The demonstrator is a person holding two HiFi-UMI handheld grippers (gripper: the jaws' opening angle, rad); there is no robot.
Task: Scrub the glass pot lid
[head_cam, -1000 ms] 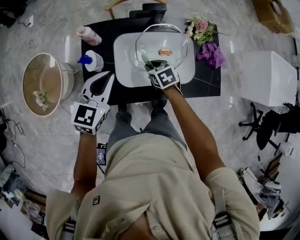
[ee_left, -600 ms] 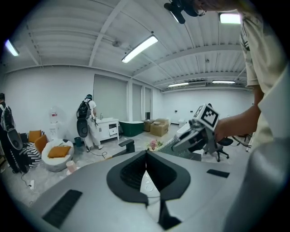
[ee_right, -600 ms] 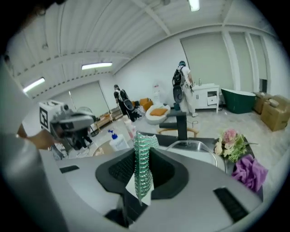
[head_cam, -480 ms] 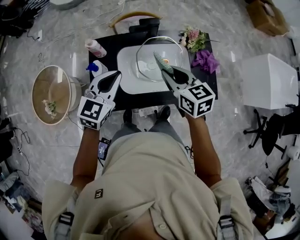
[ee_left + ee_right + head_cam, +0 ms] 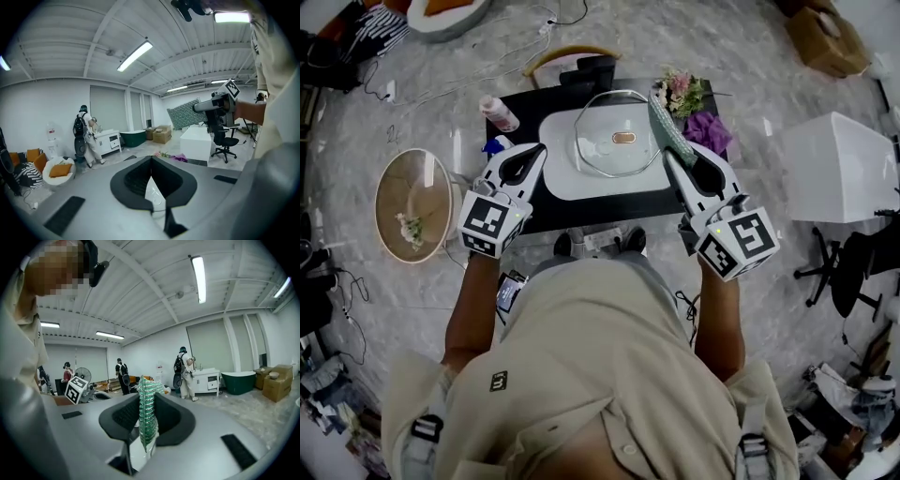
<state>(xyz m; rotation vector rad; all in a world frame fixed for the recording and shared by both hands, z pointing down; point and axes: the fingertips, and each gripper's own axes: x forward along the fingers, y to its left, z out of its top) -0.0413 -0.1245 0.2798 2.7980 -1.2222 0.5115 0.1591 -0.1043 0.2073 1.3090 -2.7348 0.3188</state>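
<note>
Whereas the right gripper was down on the glass pot lid a second ago, the head view now shows it lifted off to the right. The lid lies untouched on the white tray on the table. The left gripper hovers beside the tray.

Left gripper view: jaws closed together, nothing held.

Right gripper view: jaws clamp the green scrub pad upright. Scrubbing contact is broken; the pass appears paused or finished.

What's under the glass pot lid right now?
The glass pot lid lies on a white basin, whose surface shows through the glass. The basin hides the black table beneath.
</note>
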